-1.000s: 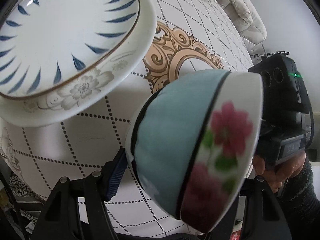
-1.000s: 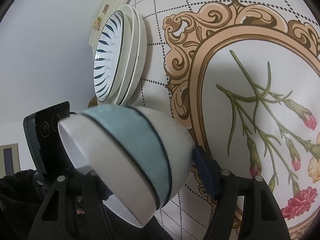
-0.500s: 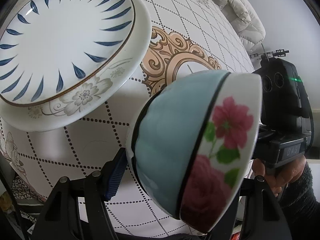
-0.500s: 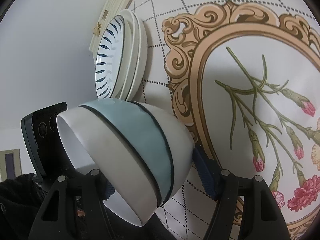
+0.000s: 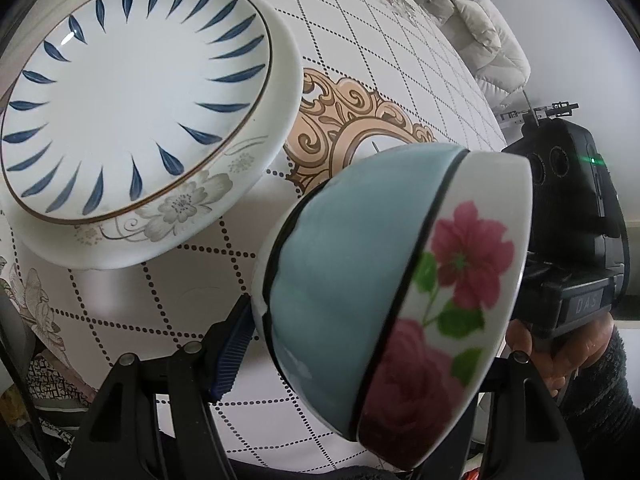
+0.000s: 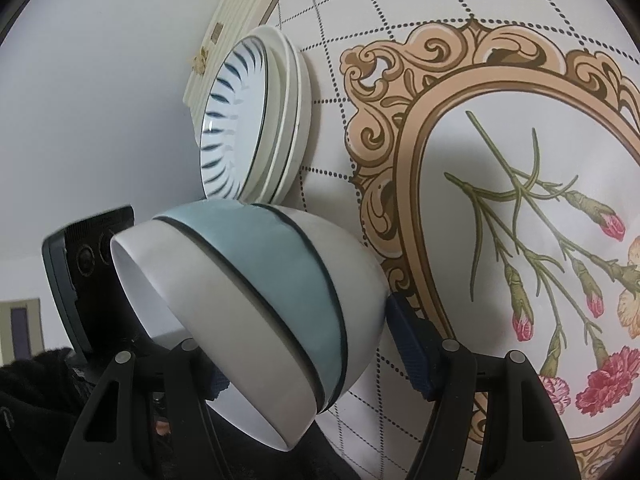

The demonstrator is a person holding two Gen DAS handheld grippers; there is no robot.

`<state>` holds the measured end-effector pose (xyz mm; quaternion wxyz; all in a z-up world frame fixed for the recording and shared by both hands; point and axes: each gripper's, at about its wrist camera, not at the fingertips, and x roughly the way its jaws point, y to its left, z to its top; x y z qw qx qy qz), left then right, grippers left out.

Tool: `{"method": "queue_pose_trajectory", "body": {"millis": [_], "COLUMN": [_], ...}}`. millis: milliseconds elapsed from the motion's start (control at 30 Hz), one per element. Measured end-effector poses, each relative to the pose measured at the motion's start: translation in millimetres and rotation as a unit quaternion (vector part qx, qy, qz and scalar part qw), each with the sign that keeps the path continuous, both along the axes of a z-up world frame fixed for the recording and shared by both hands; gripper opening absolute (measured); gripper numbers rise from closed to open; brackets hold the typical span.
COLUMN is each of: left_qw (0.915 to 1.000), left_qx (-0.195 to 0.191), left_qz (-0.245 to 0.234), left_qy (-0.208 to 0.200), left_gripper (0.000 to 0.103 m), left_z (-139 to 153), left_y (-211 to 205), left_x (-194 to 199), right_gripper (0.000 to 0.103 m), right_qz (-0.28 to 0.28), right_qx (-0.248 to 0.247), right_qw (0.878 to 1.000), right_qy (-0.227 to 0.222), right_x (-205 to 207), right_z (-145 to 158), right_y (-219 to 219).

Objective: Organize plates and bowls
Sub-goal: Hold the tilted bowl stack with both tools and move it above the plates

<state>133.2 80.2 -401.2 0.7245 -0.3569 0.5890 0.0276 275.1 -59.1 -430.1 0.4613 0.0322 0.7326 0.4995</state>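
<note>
Left wrist view: the left gripper (image 5: 360, 344) clamps a bowl (image 5: 372, 280), light blue with a white flowered rim band, tipped on its side above the bench (image 5: 200, 280). Ahead and to its left lies a stack of plates (image 5: 132, 116), the top one with blue leaf strokes. To its right a hand (image 5: 560, 356) carries the other device.

Right wrist view: the right gripper (image 6: 304, 344) clamps a similar blue-banded bowl (image 6: 264, 300), tilted, mouth to the left. The plate stack (image 6: 256, 120) sits just beyond it.
</note>
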Motion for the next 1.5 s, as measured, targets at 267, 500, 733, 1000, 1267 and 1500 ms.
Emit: {"method": "queue_pose_trajectory", "body": {"millis": [267,500,733,1000,1267,1500], "left_qw": [0.9999,0.9998,0.9997,0.9997,0.9998,0.9993], "left_qx": [0.007,0.011,0.014,0.013,0.009,-0.001], "left_qz": [-0.001,-0.002,-0.004,-0.002,0.007,0.037], "left_qy": [-0.008,-0.014,-0.020,-0.022,-0.018,0.006], "left_gripper": [0.067,0.067,0.067,0.067,0.067,0.067], "left_z": [9,16,27,38,45,26], "left_y": [4,7,14,26,55,88], "left_x": [1,3,6,9,15,17], "right_gripper": [0.071,0.071,0.071,0.071,0.071,0.071], "right_qz": [0.004,0.005,0.005,0.005,0.006,0.008], "right_qx": [0.007,0.012,0.019,0.019,0.021,-0.004], "right_qw": [1.000,1.000,1.000,1.000,0.999,1.000], "right_qy": [-0.008,-0.015,-0.020,-0.022,-0.029,-0.020], "right_x": [1,5,6,7,11,11], "right_z": [11,23,36,47,63,48], "right_y": [13,20,28,46,77,115]}}
